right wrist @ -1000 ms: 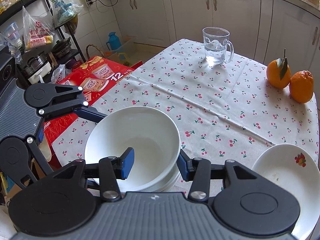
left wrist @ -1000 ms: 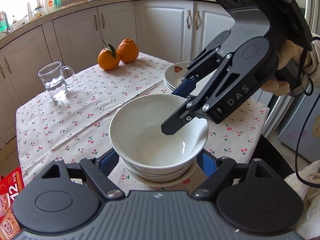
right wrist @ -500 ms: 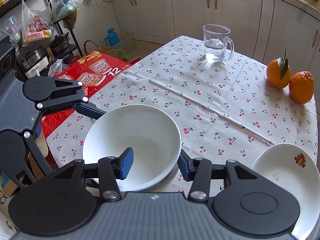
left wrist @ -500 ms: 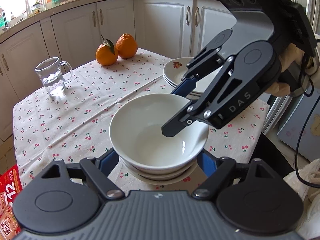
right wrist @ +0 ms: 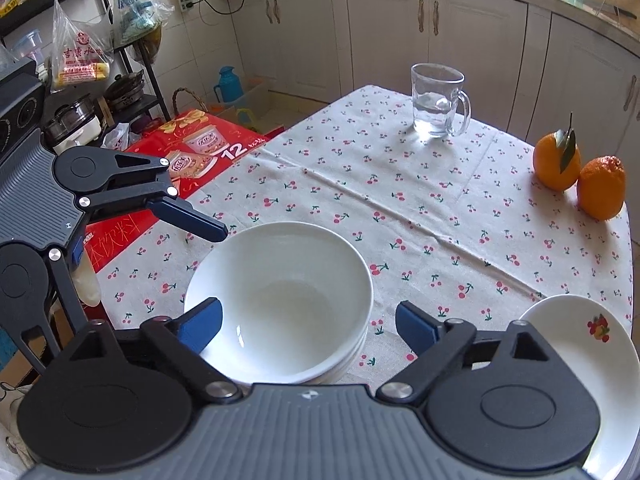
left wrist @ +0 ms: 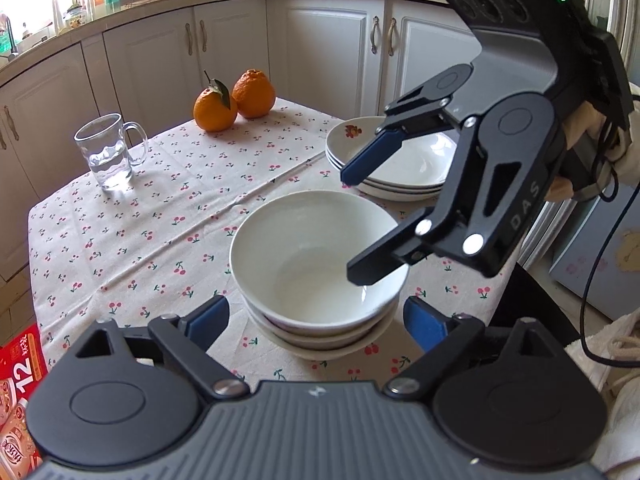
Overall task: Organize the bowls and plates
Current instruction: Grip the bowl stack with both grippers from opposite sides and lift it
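Note:
A stack of white bowls [left wrist: 316,268] stands near the front edge of the cherry-print tablecloth [left wrist: 160,216]; it also shows in the right wrist view [right wrist: 280,300]. A stack of white plates [left wrist: 392,160] with a fruit print stands behind it, seen at the right edge of the right wrist view [right wrist: 576,328]. My left gripper [left wrist: 316,316] is open, its fingers either side of the bowl stack. My right gripper [right wrist: 308,324] is open and empty, one finger over the top bowl's rim and one outside it.
A glass mug of water [left wrist: 106,152] stands at the far left of the table. Two oranges [left wrist: 234,100] sit at the back. A red carton [right wrist: 192,160] lies on the floor beside the table. White cabinets [left wrist: 224,52] stand behind.
The right gripper has opened wider and lifted off the top bowl. The left gripper has drawn back a little. The bowl stack stays in place.

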